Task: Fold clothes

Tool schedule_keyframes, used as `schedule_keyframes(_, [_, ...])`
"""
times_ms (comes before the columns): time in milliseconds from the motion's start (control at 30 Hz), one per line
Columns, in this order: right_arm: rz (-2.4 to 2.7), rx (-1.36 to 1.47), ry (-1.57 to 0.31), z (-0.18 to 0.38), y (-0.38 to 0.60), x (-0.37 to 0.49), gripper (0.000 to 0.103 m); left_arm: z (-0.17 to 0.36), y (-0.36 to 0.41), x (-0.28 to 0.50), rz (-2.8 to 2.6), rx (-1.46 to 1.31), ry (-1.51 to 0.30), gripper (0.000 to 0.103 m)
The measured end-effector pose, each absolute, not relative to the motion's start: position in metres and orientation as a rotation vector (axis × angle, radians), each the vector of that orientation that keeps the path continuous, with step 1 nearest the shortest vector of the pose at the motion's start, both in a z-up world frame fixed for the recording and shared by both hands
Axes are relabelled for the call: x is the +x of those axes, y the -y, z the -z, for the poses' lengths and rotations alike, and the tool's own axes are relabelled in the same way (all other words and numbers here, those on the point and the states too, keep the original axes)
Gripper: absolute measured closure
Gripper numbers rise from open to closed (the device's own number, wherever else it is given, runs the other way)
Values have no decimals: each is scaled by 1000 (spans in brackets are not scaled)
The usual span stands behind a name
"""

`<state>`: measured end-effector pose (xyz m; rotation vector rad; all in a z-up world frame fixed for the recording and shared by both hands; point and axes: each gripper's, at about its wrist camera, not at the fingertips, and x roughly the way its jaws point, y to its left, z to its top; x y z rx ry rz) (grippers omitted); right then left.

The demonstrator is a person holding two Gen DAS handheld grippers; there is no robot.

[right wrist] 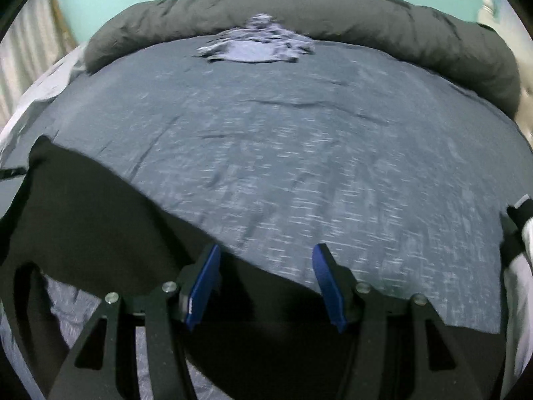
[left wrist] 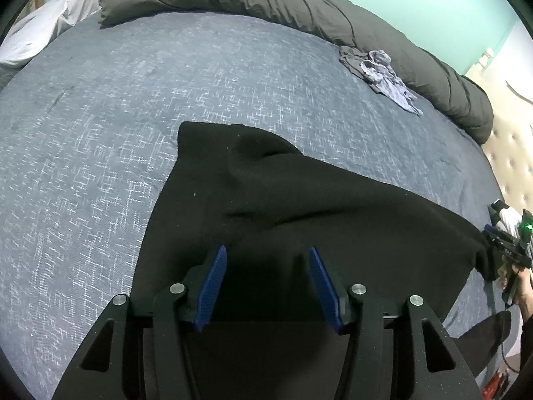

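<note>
A black garment lies spread on the blue-grey bed cover. My left gripper is open, its blue pads wide apart just above the garment's near part. In the right wrist view the same garment covers the lower left, and my right gripper is open over its edge. The right gripper also shows in the left wrist view at the garment's far right corner; whether it touches the cloth there I cannot tell.
A crumpled blue-and-grey garment lies near the far side of the bed, also in the right wrist view. A rolled dark grey duvet runs along the far edge. A white pillow sits far left. A tufted headboard stands at right.
</note>
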<state>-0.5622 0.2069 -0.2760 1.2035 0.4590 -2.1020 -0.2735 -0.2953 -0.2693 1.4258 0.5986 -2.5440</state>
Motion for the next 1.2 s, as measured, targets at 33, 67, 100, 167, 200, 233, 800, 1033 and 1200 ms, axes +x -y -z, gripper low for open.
schedule_keyframes(33, [2089, 1210, -473, 278, -204, -561, 44, 270, 296, -273, 2542, 1424, -601, 47])
schedule_keyframes(67, [2076, 1218, -483, 281, -202, -561, 44, 271, 298, -272, 2539, 1422, -605, 47])
schedule_keyframes(100, [2063, 1227, -492, 284, -200, -561, 44, 271, 298, -271, 2537, 1420, -611, 47])
schedule_keyframes(167, [2042, 1244, -505, 290, -196, -559, 45, 273, 300, -270, 2534, 1419, -616, 47])
schedule_keyframes(200, [2028, 1247, -508, 292, -195, -558, 53, 273, 300, -269, 2534, 1420, -611, 47])
schedule_keyframes(233, [2019, 1243, -516, 292, -193, -557, 67, 273, 300, -269, 2534, 1421, -610, 47])
schedule_keyframes(800, [2433, 1118, -492, 248, -179, -609, 100, 277, 320, -266, 2508, 1369, -608, 47])
schedule_keyframes(1033, [2459, 1202, -438, 258, -187, -621, 81, 282, 325, -268, 2501, 1385, -601, 47])
schedule_keyframes(1200, [2531, 1163, -400, 252, -202, -617, 79, 289, 337, -269, 2484, 1374, -635, 47])
